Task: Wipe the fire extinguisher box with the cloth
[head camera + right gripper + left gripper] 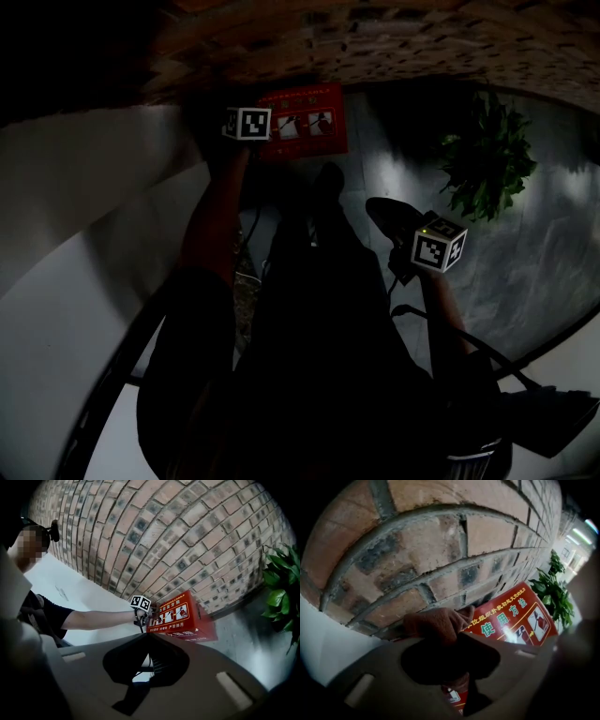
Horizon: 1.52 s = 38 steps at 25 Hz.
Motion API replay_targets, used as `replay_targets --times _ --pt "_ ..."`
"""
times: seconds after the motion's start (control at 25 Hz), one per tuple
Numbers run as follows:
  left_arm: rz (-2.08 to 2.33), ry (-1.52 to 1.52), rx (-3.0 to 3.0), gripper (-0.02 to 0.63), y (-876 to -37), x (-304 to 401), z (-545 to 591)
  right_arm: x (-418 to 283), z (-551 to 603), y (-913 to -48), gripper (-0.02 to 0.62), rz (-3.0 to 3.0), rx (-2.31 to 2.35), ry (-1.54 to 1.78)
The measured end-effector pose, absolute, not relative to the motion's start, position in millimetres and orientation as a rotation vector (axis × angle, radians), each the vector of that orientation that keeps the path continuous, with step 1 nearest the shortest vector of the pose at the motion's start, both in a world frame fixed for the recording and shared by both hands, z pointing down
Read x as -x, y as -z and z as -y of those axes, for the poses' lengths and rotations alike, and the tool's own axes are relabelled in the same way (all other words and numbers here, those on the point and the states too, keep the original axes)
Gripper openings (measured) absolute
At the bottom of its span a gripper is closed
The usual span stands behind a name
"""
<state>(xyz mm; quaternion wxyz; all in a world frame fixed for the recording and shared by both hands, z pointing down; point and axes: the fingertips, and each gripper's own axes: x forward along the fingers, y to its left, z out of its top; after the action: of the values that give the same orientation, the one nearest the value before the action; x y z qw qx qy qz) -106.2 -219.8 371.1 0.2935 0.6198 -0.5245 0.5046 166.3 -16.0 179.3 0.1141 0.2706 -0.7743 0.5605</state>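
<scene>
Fingers (436, 662) of our left gripper (450, 645) pinch the cloth (438, 624) at the fire extinguisher box (518, 620) on the floor (255, 637) against the brick wall (440, 536), while our right gripper (150, 654) is pressed together and empty; wiping looks under way, and next we need a firm sweep across its top.

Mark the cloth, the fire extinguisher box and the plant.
cloth (440, 623), left gripper view, on its bunched top fold.
fire extinguisher box (171, 613), right gripper view, on its picture instruction panel.
plant (487, 164), head view, on its leaves.
</scene>
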Motion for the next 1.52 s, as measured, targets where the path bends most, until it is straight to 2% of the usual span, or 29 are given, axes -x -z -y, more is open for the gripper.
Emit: replay_targets --times 0.88,1.52 --pt "1.236 -1.383 -1.885 0.098 -371 -10 241 -185 18 -187 0.000 2.238 -0.829 -1.657" --pt "1.136 -1.419 -2.003 0.098 -369 -66 243 -203 14 -188 0.000 2.232 -0.902 -1.679"
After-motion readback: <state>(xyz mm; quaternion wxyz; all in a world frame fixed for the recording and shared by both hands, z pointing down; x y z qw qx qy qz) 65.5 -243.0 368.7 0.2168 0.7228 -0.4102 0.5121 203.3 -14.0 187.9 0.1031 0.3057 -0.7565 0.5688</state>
